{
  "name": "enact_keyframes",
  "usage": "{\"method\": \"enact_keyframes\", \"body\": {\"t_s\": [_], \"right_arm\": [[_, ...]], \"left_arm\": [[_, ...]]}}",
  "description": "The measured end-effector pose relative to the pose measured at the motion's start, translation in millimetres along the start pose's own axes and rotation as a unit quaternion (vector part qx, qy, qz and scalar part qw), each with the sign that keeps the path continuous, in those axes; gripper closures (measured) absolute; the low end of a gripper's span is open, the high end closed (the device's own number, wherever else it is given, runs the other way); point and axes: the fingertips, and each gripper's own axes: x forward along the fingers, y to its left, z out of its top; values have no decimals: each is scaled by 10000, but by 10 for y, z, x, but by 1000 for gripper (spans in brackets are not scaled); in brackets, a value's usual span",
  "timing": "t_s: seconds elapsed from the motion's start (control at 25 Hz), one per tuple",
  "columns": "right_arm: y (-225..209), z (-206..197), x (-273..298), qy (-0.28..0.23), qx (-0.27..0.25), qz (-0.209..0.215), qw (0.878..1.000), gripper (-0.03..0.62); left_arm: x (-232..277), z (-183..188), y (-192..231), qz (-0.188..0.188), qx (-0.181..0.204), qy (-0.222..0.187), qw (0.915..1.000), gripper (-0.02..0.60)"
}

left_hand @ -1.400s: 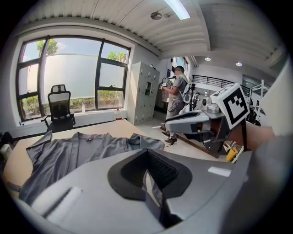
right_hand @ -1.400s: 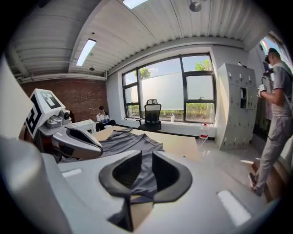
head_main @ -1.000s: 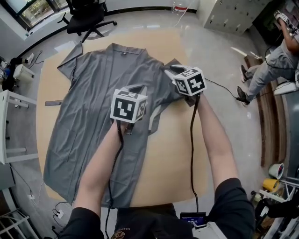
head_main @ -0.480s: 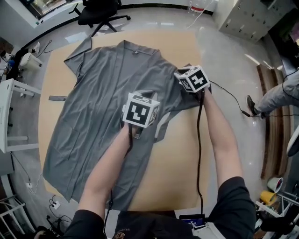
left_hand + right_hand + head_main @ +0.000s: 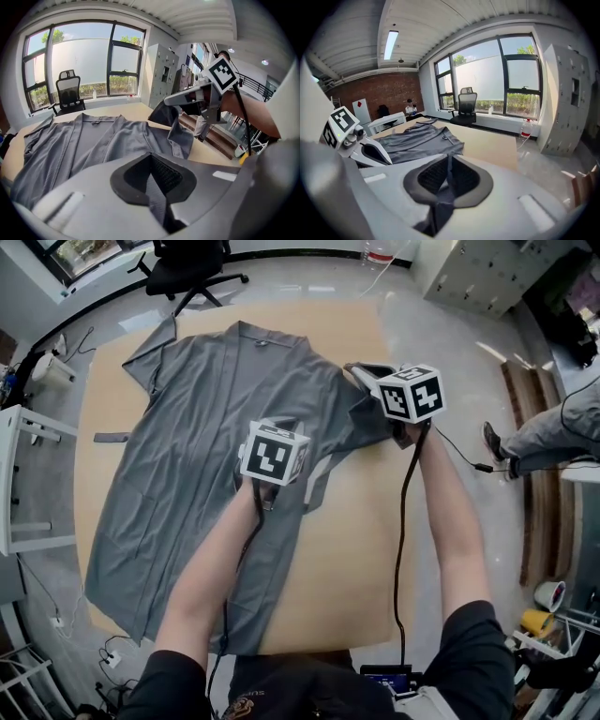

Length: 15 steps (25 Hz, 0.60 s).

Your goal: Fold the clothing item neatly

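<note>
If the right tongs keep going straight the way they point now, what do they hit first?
Most likely the bare table top, just beyond the edge of the grey garment, though depth is hard to judge here. The right tongs have just been closing and now pinch a fold of that garment.

Grey robe (image 5: 202, 437) spread flat, right sleeve seemingly lifted.

overhead view of a grey garment (image 5: 187, 456) spread open on a tan surface (image 5: 347, 549), collar toward the far edge. the left gripper (image 5: 276, 433) sits at its front opening, mid-surface. the right gripper (image 5: 367, 374), jaws just closing on fabric, holds the sleeve (image 5: 361, 416) raised near the far right corner.
</note>
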Motion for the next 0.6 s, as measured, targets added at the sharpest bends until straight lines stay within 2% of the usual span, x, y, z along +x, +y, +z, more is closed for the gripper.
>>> {"method": "enact_keyframes", "body": {"t_s": [0.28,0.6], "right_arm": [[580,539,-89,-363,-239,76,9990,565],[1319,1164,422,-571,-243,100,9980,565]], "left_arm": [[-413,15,206,61,-98,-264,9996,574],[-1021,-158,852,148,-317,-581,9977,574]]}}
